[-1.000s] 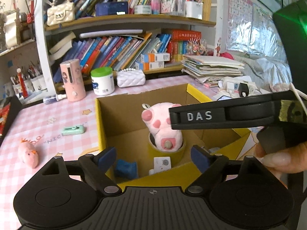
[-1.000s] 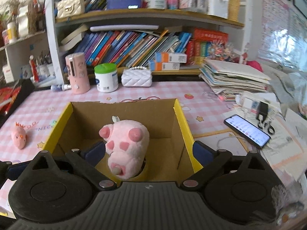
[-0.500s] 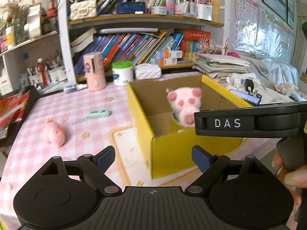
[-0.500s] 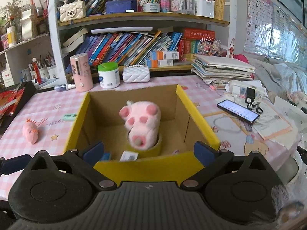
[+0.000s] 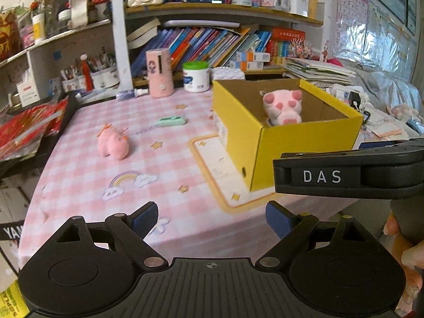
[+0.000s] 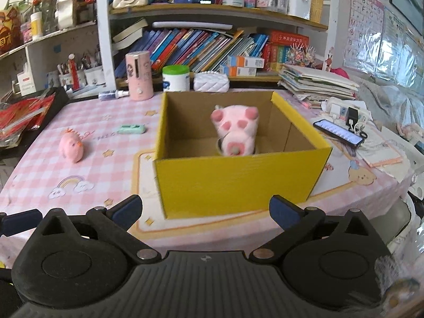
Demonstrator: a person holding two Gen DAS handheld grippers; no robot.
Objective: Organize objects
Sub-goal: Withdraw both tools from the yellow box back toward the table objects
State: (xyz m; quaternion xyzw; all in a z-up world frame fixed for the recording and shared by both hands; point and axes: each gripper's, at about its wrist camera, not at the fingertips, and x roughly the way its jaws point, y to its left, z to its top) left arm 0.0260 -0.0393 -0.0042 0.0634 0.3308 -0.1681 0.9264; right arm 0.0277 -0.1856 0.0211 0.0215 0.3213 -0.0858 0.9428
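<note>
A yellow cardboard box (image 6: 238, 180) stands on the pink checked table and also shows in the left wrist view (image 5: 291, 148). A pink plush toy (image 6: 237, 129) sits upside down inside it, also seen in the left wrist view (image 5: 283, 106). A small pink pig toy (image 5: 112, 144) and a green eraser-like item (image 5: 172, 120) lie on the table left of the box; both show in the right wrist view, the pig (image 6: 71, 147) and the green item (image 6: 131, 129). My left gripper (image 5: 212, 218) and right gripper (image 6: 205, 209) are open, empty, near the table's front edge.
A pink cylinder (image 6: 139, 75), a green-lidded jar (image 6: 176, 78) and a white quilted pouch (image 6: 211, 82) stand at the back before bookshelves. A phone (image 6: 338, 131) and paper stacks lie at the right. A black tray with red packets (image 5: 29, 129) sits at the left.
Both grippers have pulled back and away from the box, from over its opening to the table's front edge. The plush toy stays in the box.
</note>
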